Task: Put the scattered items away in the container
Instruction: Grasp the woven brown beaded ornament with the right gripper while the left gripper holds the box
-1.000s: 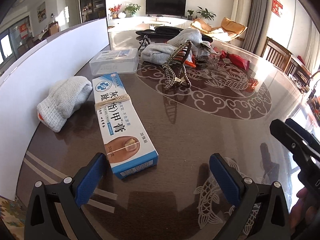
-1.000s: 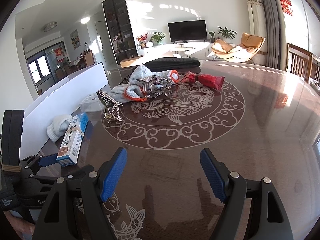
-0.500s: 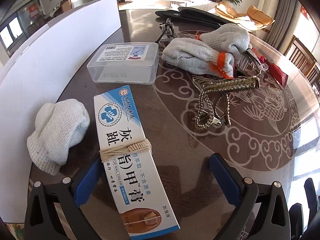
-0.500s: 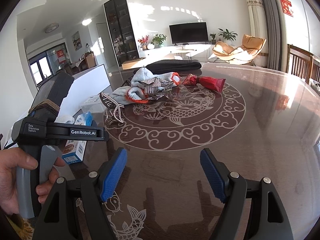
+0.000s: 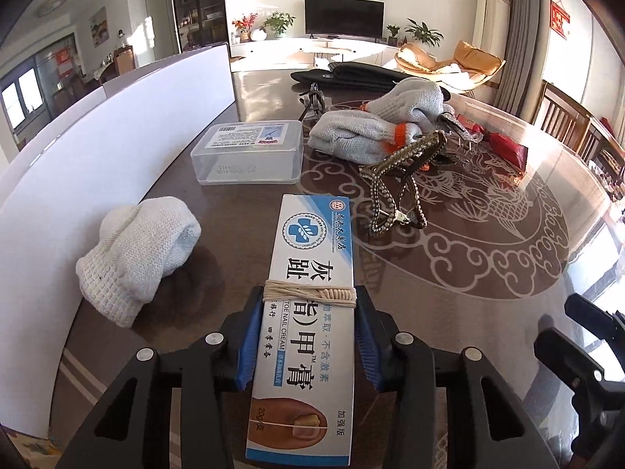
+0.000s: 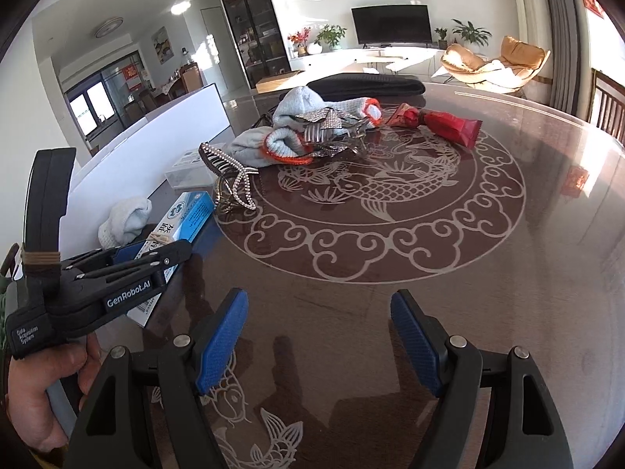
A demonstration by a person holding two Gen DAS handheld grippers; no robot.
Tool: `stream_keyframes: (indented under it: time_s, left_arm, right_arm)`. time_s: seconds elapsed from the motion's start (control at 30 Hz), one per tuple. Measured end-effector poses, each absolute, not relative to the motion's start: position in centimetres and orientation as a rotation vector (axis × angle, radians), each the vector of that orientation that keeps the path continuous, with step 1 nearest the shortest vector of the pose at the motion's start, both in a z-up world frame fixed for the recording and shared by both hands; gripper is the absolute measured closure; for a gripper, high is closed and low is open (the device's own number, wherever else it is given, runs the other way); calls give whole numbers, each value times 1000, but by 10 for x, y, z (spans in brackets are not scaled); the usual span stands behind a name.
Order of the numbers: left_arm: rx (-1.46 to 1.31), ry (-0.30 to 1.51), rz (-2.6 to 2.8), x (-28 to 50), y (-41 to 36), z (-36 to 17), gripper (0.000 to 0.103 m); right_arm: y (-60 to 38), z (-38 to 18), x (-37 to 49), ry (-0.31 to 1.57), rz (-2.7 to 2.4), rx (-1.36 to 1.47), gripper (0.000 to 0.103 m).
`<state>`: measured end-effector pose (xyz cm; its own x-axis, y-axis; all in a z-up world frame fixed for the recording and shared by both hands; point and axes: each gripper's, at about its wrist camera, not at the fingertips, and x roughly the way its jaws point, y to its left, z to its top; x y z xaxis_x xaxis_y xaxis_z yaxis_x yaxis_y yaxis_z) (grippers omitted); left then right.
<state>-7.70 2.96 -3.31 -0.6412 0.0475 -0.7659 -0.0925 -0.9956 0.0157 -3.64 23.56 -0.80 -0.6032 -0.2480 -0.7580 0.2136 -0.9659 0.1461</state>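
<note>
My left gripper [image 5: 308, 336] is shut on the blue and white toe nail cream box [image 5: 308, 289], its blue pads pressing both long sides just below the rubber band. The box also shows in the right wrist view [image 6: 183, 219], with the left gripper [image 6: 156, 258] around it. My right gripper [image 6: 316, 340] is open and empty above the bare dark table. A white rolled sock [image 5: 136, 250] lies left of the box. A clear plastic box [image 5: 250, 152] sits beyond it. A rhinestone hair clip [image 5: 398, 187], grey gloves with orange cuffs [image 5: 363, 136] and a red packet [image 6: 449, 125] lie farther off.
A tall white board [image 5: 97, 148] runs along the table's left edge. A black folded item [image 6: 367, 86] lies at the far end. Wooden chairs [image 5: 566, 121] stand at the right side. The right gripper's body shows at the lower right of the left wrist view [image 5: 586, 351].
My left gripper moved forward over the cream box and closed on its sides. The right gripper has stayed in place and open.
</note>
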Motion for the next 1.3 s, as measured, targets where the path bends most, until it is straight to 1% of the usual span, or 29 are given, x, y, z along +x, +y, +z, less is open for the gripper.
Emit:
stream_keyframes:
  time_s: [0.17,0.3,0.33,0.4,0.47,0.5,0.53,0.63,0.73,0.83,0.87,0.9,0.93,0.97,1.03,1.1,1.13,1.17,1.2,1.3]
  left_arm:
    - [-1302,70,2767,-57,13,-32,59]
    - [-1297,69,2768,-53,8,-33,59]
    - [-1294,71,2770,-52,7,-33,59]
    - [-1285,77,2772,-48,5,-33,59]
    - [-1277,86,2772,-47,6,-33,59]
    - [-1274,86,2772,-47,5,-33,59]
    - [-1268,83,2770,-46,4,-33,59]
    - [-1246,85,2748,-42,6,-32,59]
    - [-1228,96,2712,-35,17,-31,59]
    - [-1209,114,2723,-34,29,-32,57]
    - [-1211,112,2731,-36,33,-32,50]
    - [-1220,110,2732,-38,35,-32,45]
    - [-1236,108,2724,-41,38,-32,34]
    - [-1251,112,2720,-43,39,-33,26]
    - [-1269,99,2721,-47,39,-33,25]
    - [-1281,92,2728,-50,39,-32,25]
    - [-1277,89,2740,-51,38,-31,36]
    - [-1264,88,2751,-51,38,-29,59]
    - [-1275,83,2741,-53,37,-28,60]
    - [-1291,19,2694,-50,32,-22,60]
  right_arm:
    - [179,-8,-87,165,-2500,1180,26]
    - [142,-14,-128,266,-2496,1190,26]
    - [137,-18,-140,262,-2500,1215,26]
    - [137,-23,-158,181,-2490,1249,30]
    - [140,-23,-167,148,-2501,1234,65]
    - [142,-22,-170,142,-2498,1241,78]
    - [145,-21,-170,135,-2491,1246,79]
    - [165,-21,-150,164,-2465,1253,79]
    - [205,-21,-107,202,-2483,1251,79]
    - [238,-22,-75,260,-2547,1209,77]
    - [247,-21,-72,240,-2555,1212,77]
    - [252,-21,-73,212,-2556,1224,74]
    - [255,-21,-71,192,-2557,1235,70]
    - [256,-21,-67,182,-2558,1239,70]
    - [256,-21,-68,196,-2565,1242,69]
    - [255,-20,-67,206,-2573,1241,70]
    - [252,-20,-66,207,-2583,1239,73]
    - [250,-20,-63,194,-2593,1236,75]
    - [253,-19,-61,157,-2597,1230,80]
    - [260,-16,-53,58,-2596,1226,80]
